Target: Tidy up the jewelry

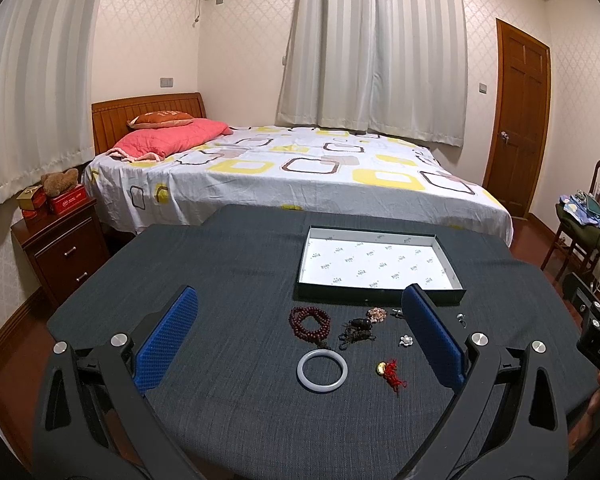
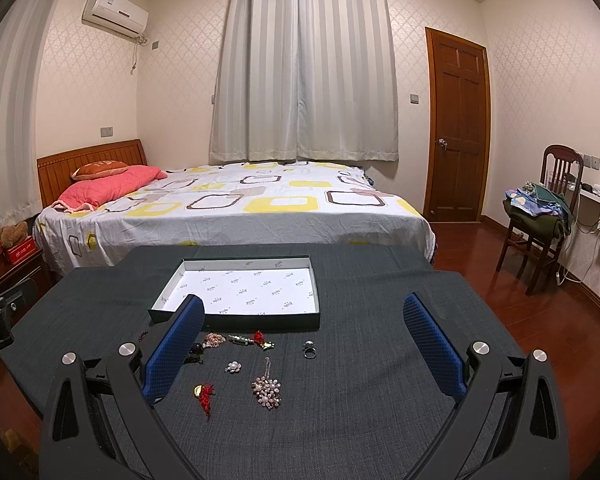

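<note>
Near the tray, the pale bangle looks rigid, smooth, probably slippery, best pinched across its rim; left gripper and right gripper both gape wide, empty.

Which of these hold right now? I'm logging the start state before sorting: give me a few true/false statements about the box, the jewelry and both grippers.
1. The shallow dark box with white printed lining holds no jewelry. True.
2. The pale white bangle ring lies inside the box. False: it lies on the dark grey tablecloth, nearer the camera than the box.
3. The left gripper is open, holding nothing. True.
4. The right gripper grips the silver ring. False: it is open; the ring lies on the cloth.
5. The dark red bead strand lies beside the bangle. True.
</note>
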The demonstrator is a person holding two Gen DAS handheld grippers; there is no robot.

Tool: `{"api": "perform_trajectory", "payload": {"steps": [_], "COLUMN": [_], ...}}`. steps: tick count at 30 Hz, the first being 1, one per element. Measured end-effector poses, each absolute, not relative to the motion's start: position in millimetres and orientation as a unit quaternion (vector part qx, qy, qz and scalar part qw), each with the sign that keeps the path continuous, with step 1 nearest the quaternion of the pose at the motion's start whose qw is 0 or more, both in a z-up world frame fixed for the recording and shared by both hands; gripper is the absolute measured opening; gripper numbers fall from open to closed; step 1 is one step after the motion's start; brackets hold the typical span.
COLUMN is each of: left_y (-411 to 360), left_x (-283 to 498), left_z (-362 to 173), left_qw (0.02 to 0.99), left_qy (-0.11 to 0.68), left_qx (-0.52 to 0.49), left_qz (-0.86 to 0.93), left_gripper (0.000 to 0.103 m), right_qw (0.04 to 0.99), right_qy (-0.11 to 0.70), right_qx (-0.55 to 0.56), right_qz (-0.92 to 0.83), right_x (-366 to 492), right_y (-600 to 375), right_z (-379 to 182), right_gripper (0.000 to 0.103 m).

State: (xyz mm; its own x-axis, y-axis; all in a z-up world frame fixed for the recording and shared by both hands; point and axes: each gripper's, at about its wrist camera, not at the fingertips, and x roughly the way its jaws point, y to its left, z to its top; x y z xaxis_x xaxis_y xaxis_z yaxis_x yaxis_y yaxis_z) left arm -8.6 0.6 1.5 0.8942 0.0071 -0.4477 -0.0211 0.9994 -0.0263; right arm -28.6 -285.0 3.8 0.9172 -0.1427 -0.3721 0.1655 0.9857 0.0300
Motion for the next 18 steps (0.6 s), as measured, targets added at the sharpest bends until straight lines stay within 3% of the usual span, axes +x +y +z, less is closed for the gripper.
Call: {"api": "perform_trajectory", "payload": {"steps": [18], "left_y": [1.1], "left_x": [-8.3], "left_z": [0.5], "left_qw": [0.973], "left_qy": [0.232], "left_qx": [-0.014], "left_qz": [0.007], "left_gripper": [0.099], "right_qw": [0.978], "right_qy": [0.189], "right_qx": [0.030], "right_qz": [-0.079], "right_x": [-28.1], "right_y": [-284.3], "right_z": [1.5], "right_gripper": [0.097]}}
